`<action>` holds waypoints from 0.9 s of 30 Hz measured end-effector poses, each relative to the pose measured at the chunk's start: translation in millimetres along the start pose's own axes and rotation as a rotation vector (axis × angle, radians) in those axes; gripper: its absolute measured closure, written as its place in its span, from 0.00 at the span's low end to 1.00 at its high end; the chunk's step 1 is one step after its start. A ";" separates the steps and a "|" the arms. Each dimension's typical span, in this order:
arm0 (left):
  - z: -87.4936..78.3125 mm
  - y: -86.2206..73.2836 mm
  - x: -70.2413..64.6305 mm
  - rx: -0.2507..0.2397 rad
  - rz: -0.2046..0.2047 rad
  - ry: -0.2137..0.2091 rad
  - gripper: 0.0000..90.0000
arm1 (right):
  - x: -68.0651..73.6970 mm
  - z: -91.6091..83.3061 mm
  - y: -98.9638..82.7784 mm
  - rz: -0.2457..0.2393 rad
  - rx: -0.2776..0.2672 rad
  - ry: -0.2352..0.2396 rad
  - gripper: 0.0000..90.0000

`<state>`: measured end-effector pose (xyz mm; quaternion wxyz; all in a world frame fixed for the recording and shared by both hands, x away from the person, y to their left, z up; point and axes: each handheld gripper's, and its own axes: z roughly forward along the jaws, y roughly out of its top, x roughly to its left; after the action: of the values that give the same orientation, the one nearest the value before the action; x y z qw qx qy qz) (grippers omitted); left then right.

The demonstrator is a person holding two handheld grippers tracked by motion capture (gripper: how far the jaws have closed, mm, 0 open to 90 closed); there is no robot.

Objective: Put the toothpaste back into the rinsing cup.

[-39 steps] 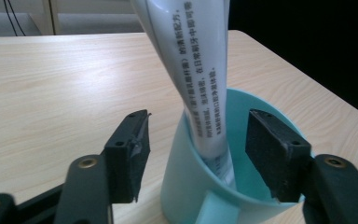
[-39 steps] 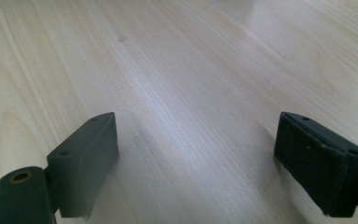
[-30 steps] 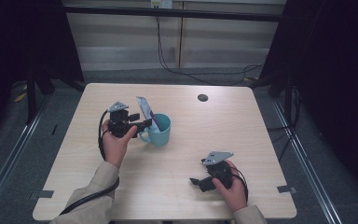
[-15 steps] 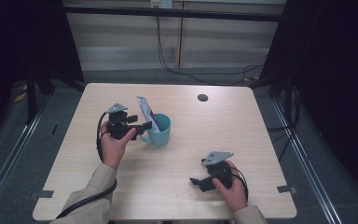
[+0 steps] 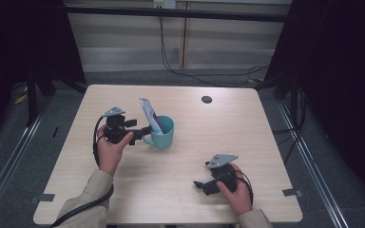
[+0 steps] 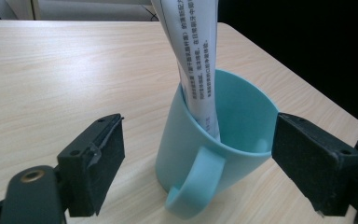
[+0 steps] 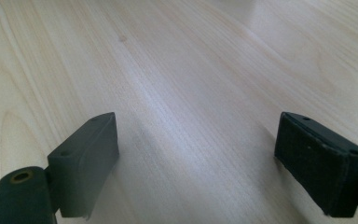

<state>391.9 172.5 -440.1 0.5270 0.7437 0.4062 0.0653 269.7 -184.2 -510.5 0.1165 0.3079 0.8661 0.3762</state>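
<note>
Your teal plastic mug stands mid-worktop, a soft white printed tube leaning inside. Both look light; grip the stiff rim or handle. Your left tool has just been opening, spread wide around the mug without touching; the right tool gapes empty, near right.

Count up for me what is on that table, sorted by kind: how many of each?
Teal mug: 1
Printed tube standing in the mug: 1
Hand-held claws, left claw and right claw: 2
Dark round spot in the table top: 1
Total: 5
</note>
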 end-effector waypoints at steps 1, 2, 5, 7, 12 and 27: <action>-0.7 -0.8 0.0 0.000 -0.002 -0.006 0.18 | 0.1 -0.1 0.0 0.001 0.001 0.000 0.14; -1.8 -1.4 0.3 0.009 0.002 -0.005 0.18 | 0.0 0.0 0.0 0.000 0.000 0.000 0.14; -4.5 -4.5 2.0 0.021 0.000 -0.012 0.18 | 0.2 0.0 0.0 0.002 0.001 0.000 0.14; -6.1 -6.3 2.1 0.021 -0.001 -0.016 0.18 | 0.1 0.0 0.0 0.001 0.000 0.000 0.14; -11.0 -11.5 2.9 0.032 0.007 -0.013 0.18 | 0.1 0.0 0.0 0.001 0.000 0.000 0.14; -23.5 -29.0 5.5 0.050 0.018 -0.033 0.18 | 0.0 0.0 0.0 0.000 0.000 0.000 0.14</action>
<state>367.7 196.7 -455.9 0.5142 0.7613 0.3921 0.0474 269.7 -184.2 -510.5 0.1165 0.3081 0.8660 0.3761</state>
